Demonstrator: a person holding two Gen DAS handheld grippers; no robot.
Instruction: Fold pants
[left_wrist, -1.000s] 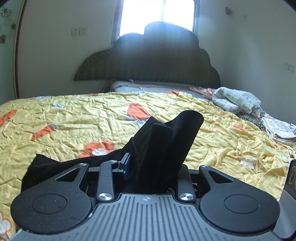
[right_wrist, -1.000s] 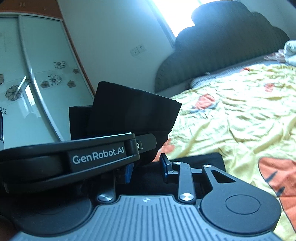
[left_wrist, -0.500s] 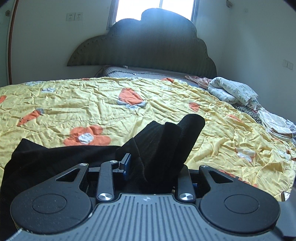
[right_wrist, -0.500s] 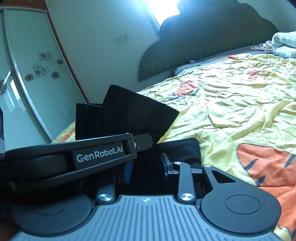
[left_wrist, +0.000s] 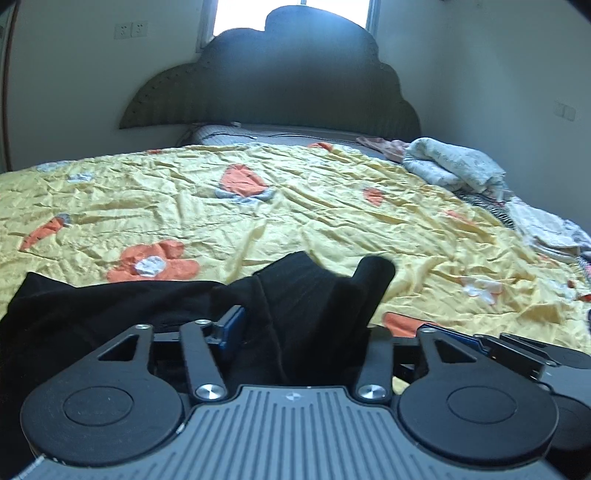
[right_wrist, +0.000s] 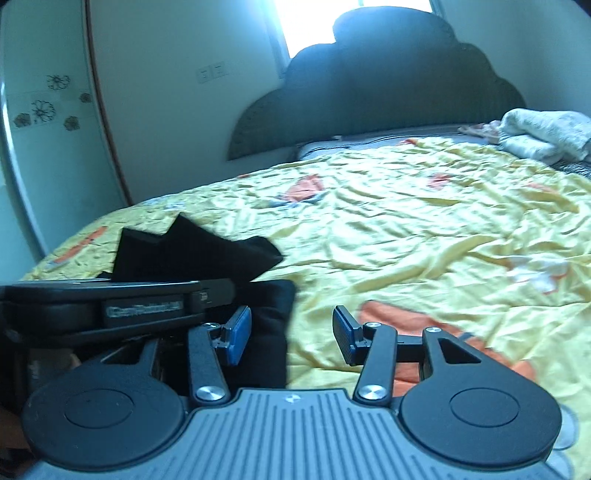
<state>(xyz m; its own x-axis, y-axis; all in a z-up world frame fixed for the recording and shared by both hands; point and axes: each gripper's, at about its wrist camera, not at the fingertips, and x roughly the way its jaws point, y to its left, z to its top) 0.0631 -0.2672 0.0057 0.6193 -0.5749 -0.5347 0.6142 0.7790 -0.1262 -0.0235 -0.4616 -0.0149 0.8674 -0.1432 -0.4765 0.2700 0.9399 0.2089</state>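
left gripper (left_wrist: 295, 325): clamped on a raised fold of the black fabric pants (left_wrist: 110, 306) | right gripper (right_wrist: 291, 332): jaws spread, nothing held | pants: laid on yellow floral bedspread (left_wrist: 332, 206)

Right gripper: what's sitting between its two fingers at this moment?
Nothing held. In the right wrist view, the right gripper is open; only yellow quilt shows in the gap, with the black pants edge beside its left finger.

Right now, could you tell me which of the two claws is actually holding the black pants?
The left claw: black pants fabric is bunched between its fingers. The right claw stands open, with only yellow bedspread showing between its pads.
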